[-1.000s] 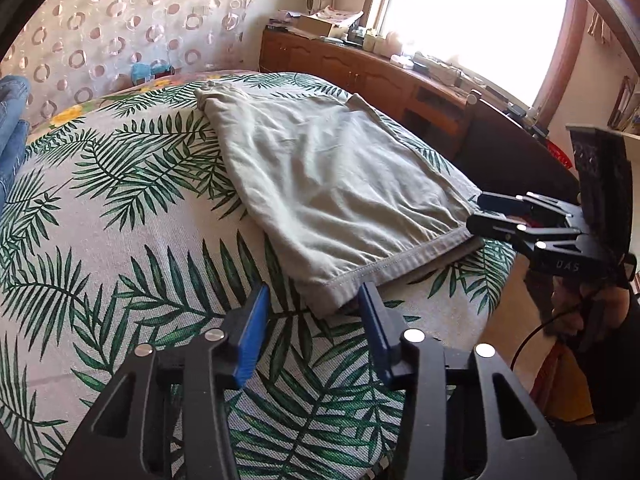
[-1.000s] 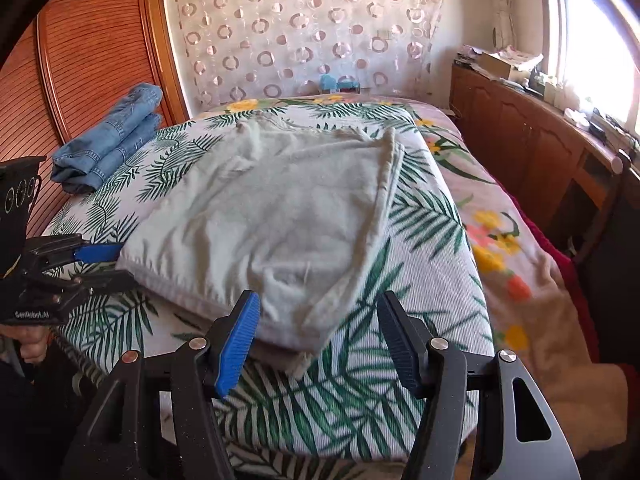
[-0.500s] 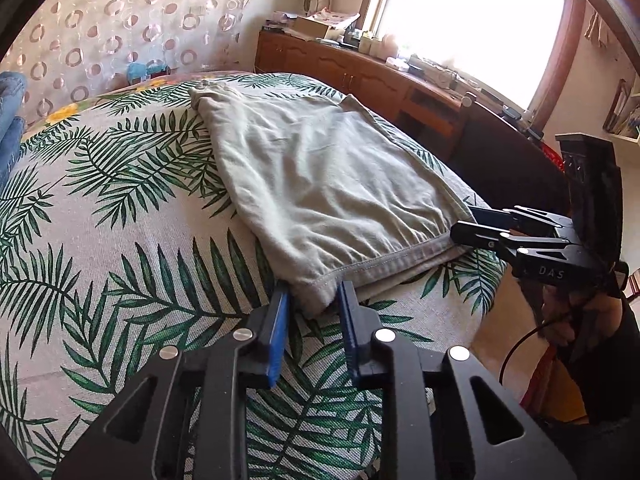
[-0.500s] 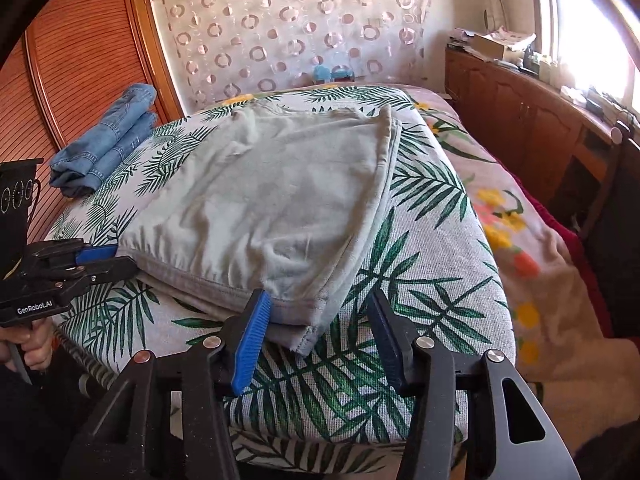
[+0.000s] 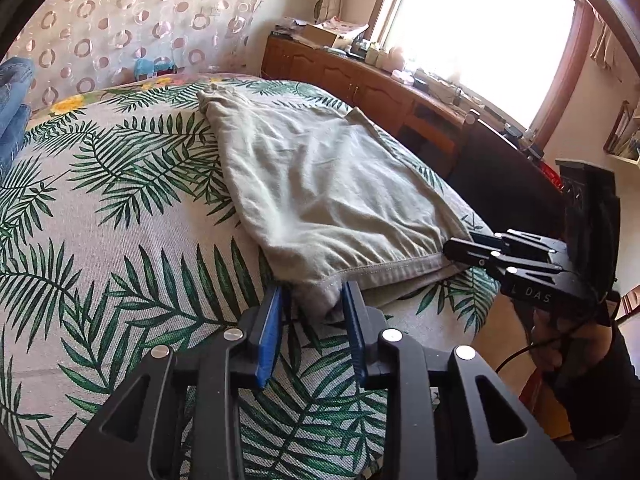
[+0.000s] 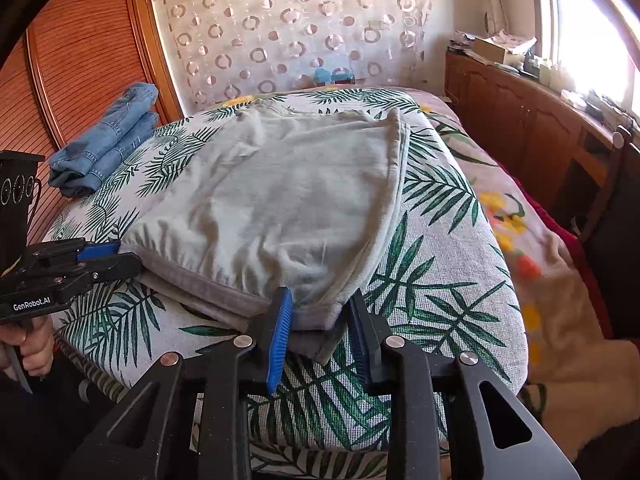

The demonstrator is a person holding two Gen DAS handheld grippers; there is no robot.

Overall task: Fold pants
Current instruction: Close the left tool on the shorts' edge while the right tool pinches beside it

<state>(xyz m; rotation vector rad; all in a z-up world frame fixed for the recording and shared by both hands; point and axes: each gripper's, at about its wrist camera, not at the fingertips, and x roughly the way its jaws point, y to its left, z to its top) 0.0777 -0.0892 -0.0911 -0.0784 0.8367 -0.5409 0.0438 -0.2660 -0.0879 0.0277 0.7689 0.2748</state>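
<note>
Pale grey-green pants (image 5: pixel 320 184) (image 6: pixel 280 184) lie folded flat on the palm-leaf bedspread (image 5: pixel 120 240), waistband toward me. My left gripper (image 5: pixel 314 312) holds the near left waistband corner, the cloth bunched between its blue pads while the jaws ease slightly wider. In the right wrist view this left gripper (image 6: pixel 120 258) bites the same edge. My right gripper (image 6: pixel 320 312) is closing on the near right waistband corner, cloth pinched between its pads; the left wrist view shows this right gripper (image 5: pixel 456 248) clamped on that corner.
Folded blue jeans (image 6: pixel 108 140) sit at the bed's far left by a slatted wooden panel (image 6: pixel 80 60). A cluttered wooden cabinet (image 6: pixel 520 112) runs under the window on the right. A dark chair (image 5: pixel 500 168) stands beside the bed. A person's hand (image 5: pixel 560 340) grips the right handle.
Both grippers moved in from just short of the waistband and closed over its two near corners. The right jaws narrowed a lot; the left closed first, then widened a little.
</note>
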